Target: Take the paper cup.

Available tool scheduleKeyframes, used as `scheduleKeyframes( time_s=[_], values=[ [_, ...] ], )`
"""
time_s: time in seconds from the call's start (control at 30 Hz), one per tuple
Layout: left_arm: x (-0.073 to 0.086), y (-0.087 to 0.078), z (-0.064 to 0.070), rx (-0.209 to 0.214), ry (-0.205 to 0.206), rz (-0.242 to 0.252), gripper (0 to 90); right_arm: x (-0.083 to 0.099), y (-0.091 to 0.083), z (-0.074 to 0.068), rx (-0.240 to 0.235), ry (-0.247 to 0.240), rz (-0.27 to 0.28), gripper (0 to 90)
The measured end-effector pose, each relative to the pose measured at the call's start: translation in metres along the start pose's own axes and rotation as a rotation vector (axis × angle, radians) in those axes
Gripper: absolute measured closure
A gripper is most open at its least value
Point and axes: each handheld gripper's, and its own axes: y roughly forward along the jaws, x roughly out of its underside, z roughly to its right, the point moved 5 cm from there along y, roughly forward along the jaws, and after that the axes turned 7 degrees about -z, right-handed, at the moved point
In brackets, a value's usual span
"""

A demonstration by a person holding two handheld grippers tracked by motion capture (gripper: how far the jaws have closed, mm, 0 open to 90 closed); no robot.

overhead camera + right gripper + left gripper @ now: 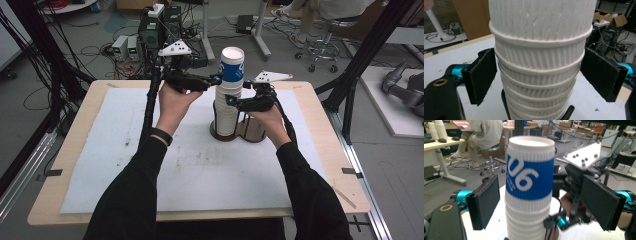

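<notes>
A tall stack of ribbed white paper cups (pixel 227 112) is seen standing in a dark wire cup holder (pixel 248 131) on the white mat (pixel 190 165) that covers the wooden table (pixel 330 150). The holder's second ring, to the right of the stack, is seen empty. The top cup (pixel 232 67), banded in blue with white numerals, is nested in the stack and is open at the rim; its inside cannot be seen.

The left gripper (pixel 216 80) is held spread at the level of the blue band, with its pads (pixel 484 202) just clear of the cup wall. The right gripper (pixel 230 101) is held lower, likewise spread, with the stack's white rims between its pads (pixel 480 75) and a gap at each side.
</notes>
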Motion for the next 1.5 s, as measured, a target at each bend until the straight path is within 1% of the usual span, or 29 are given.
scheduleKeyframes(
  time_s=[0.07,0.13,0.23,0.33,0.37,0.4,0.47,0.53,0.57,0.67,0.73,0.77,0.83,0.9,0.93,1.07,1.23,1.43,1.5],
  values=[
    [-0.004,0.004,-0.002,0.0,-0.004,0.003,17.0,0.0,0.0,0.0,0.001,0.0,0.001,14.5],
    [-0.009,0.01,-0.004,0.004,-0.017,0.019,17.0,0.0,0.0,0.0,0.003,0.0,0.0,14.5],
    [-0.015,0.017,-0.007,0.008,-0.025,0.017,17.0,0.0,0.0,0.0,0.003,-0.004,0.0,14.5],
    [-0.021,0.024,-0.009,0.018,-0.036,0.024,17.0,0.0,0.0,0.0,0.003,-0.003,0.001,14.5],
    [-0.023,0.027,-0.009,0.026,-0.047,0.029,17.0,0.0,0.0,0.0,0.002,-0.004,0.001,14.6],
    [-0.025,0.03,-0.01,0.037,-0.049,0.025,17.0,0.0,0.0,0.0,0.003,-0.005,0.002,14.5],
    [-0.026,0.034,-0.01,0.041,-0.045,0.02,17.0,0.0,0.0,0.0,0.001,-0.007,-0.001,14.5],
    [-0.029,0.04,-0.009,0.034,-0.025,0.004,17.0,0.0,-0.001,0.0,-0.001,-0.007,-0.002,14.5],
    [-0.03,0.042,-0.009,0.029,-0.022,-0.001,17.0,0.0,-0.001,0.0,-0.001,-0.009,-0.003,14.6],
    [-0.032,0.046,-0.009,0.035,-0.027,0.013,18.3,0.0,-0.001,-0.001,-0.002,-0.009,-0.002,14.6],
    [-0.032,0.047,-0.01,0.034,-0.031,0.007,18.8,0.0,-0.001,-0.001,-0.001,-0.01,-0.001,14.6],
    [-0.032,0.048,-0.01,0.041,-0.033,0.008,20.0,0.0,-0.001,-0.001,0.0,-0.012,-0.001,14.6],
    [-0.031,0.048,-0.011,0.055,-0.039,0.008,25.7,-0.001,-0.002,-0.001,-0.001,-0.011,-0.001,14.6],
    [-0.031,0.048,-0.011,0.067,-0.042,0.011,27.8,0.0,-0.002,-0.001,0.0,-0.011,-0.002,14.7],
    [-0.031,0.049,-0.011,0.064,-0.04,0.011,28.8,-0.001,-0.002,-0.001,0.001,-0.011,-0.002,14.7],
    [-0.032,0.049,-0.01,0.059,-0.037,0.007,29.2,-0.001,-0.003,-0.001,0.002,-0.011,-0.001,14.8],
    [-0.035,0.046,-0.009,0.051,-0.019,0.012,29.5,-0.001,-0.002,-0.001,0.001,-0.01,0.001,14.8],
    [-0.045,0.041,-0.007,0.042,-0.001,0.035,29.6,-0.001,-0.003,-0.002,0.003,-0.01,0.0,14.9],
    [-0.05,0.039,-0.006,0.052,-0.002,0.045,29.6,0.0,-0.003,-0.002,0.002,-0.006,-0.002,14.9]
  ],
)
